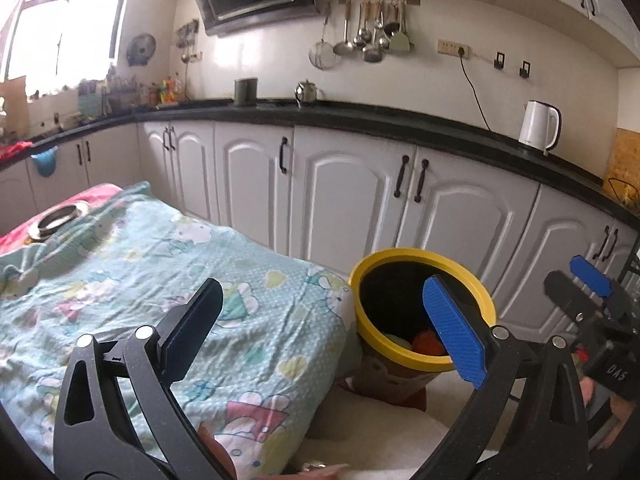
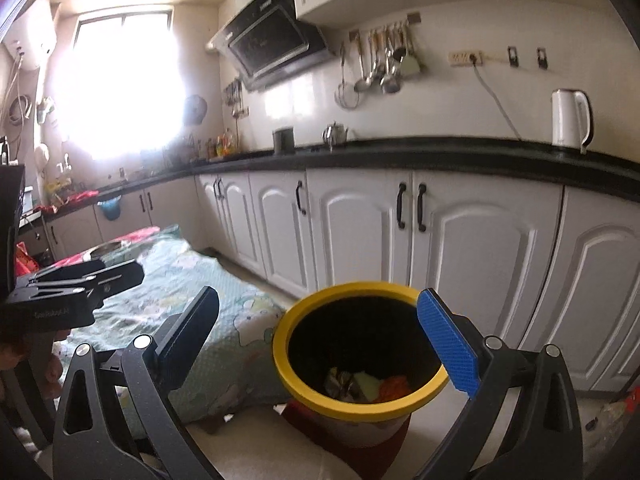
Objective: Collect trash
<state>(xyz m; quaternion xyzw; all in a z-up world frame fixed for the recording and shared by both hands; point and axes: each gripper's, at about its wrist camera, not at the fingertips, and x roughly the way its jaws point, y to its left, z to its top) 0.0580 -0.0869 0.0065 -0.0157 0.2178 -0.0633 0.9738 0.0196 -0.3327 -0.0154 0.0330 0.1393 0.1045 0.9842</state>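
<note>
A yellow-rimmed trash bin (image 1: 420, 256) stands on the floor beside a low table under a teal cartoon cloth (image 1: 160, 280). It also shows in the right wrist view (image 2: 288, 360), with crumpled grey, pale and orange trash (image 2: 368, 386) at its bottom. My left gripper (image 1: 320, 328) is open and empty, above the cloth's right end and the bin. My right gripper (image 2: 320, 344) is open and empty, just above the bin's mouth. It also shows at the right edge of the left wrist view (image 1: 592, 284); the left gripper shows at the left in the right wrist view (image 2: 80, 284).
White cabinets (image 1: 352, 200) under a black counter (image 1: 400, 118) run behind the bin. A white kettle (image 1: 538, 124) stands on the counter. A metal dish (image 1: 60, 218) sits at the cloth's far end. Pale floor (image 2: 260, 440) lies in front.
</note>
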